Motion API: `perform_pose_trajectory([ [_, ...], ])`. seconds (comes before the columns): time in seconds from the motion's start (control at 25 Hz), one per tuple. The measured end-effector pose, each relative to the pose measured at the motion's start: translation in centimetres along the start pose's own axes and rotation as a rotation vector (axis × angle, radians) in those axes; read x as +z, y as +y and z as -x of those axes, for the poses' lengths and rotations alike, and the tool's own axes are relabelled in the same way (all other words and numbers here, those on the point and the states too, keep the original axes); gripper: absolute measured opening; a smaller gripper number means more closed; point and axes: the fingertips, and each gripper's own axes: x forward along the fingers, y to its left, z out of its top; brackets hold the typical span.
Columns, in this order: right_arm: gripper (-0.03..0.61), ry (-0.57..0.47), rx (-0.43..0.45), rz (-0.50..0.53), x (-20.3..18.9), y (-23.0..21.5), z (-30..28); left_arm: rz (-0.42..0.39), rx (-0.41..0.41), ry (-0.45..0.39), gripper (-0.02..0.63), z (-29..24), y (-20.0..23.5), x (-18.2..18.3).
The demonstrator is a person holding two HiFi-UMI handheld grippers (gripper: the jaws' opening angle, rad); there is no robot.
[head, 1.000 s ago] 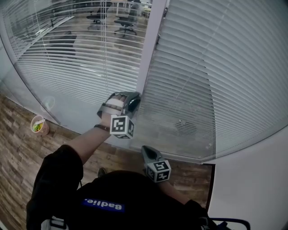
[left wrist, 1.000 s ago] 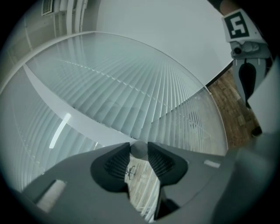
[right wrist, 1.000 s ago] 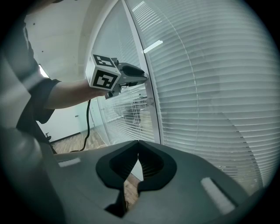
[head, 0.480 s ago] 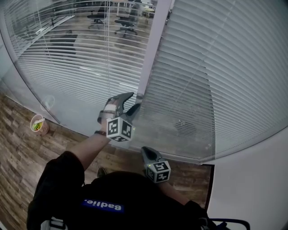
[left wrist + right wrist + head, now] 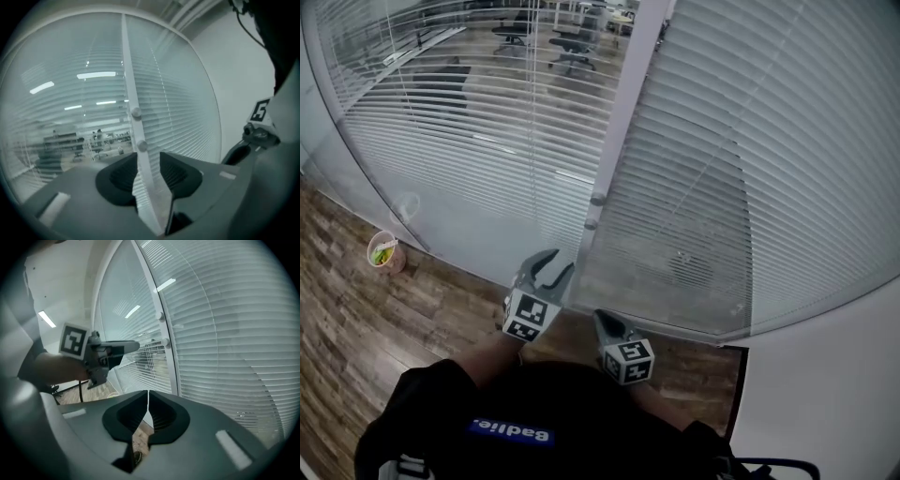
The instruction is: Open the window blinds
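**Mia:** Where are the window blinds (image 5: 712, 122)?

**Ben:** Right in front, behind the glass (image 5: 478, 234). There are two. The left blind (image 5: 478, 141) has gaps you can peek through. The right blind (image 5: 769, 206) looks shut flat.

**Mia:** Can we grab the slats (image 5: 534, 112)?

**Ben:** I don't think so. They look thin, light and bendy, and the glass seems to cover them. I think the knobs turn them.

**Mia:** How many knobs?

**Ben:** Two, an upper knob (image 5: 596, 200) and a lower knob (image 5: 590, 225). Both sit on the one white post (image 5: 628, 103) between the blinds. They look small, hard and smooth, so they may slip. Pinch one by its round sides and twist.

**Mia:** And the grippers?

**Ben:** Two. The left gripper (image 5: 558, 264) is below the knobs, not touching them. Its fingers are apart and closing, with nothing between them. The right gripper (image 5: 602, 316) is low by the body, fingers pressed together, holding nothing.

**Mia:** Anything else?

**Ben:** One cup (image 5: 384, 253) on the floor (image 5: 356, 319).
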Motion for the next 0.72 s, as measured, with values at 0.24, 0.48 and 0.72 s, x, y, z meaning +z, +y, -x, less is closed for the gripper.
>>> perform_pose_trajectory([
  [0.24,0.003,-0.016,0.041,-0.031,-0.6,0.4,0.5,0.158,-0.183,0.053,-0.002,5.1,-7.2,-5.2],
  [0.48,0.003,-0.012,0.106,-0.051,-2.7,1.6,0.6,0.199,-0.187,0.025,-0.002,6.9,-9.3,-4.7],
  [0.72,0.003,-0.048,0.071,-0.053,-2.3,2.3,1.3,0.213,-0.261,-0.018,-0.002,8.0,-9.8,-3.5],
])
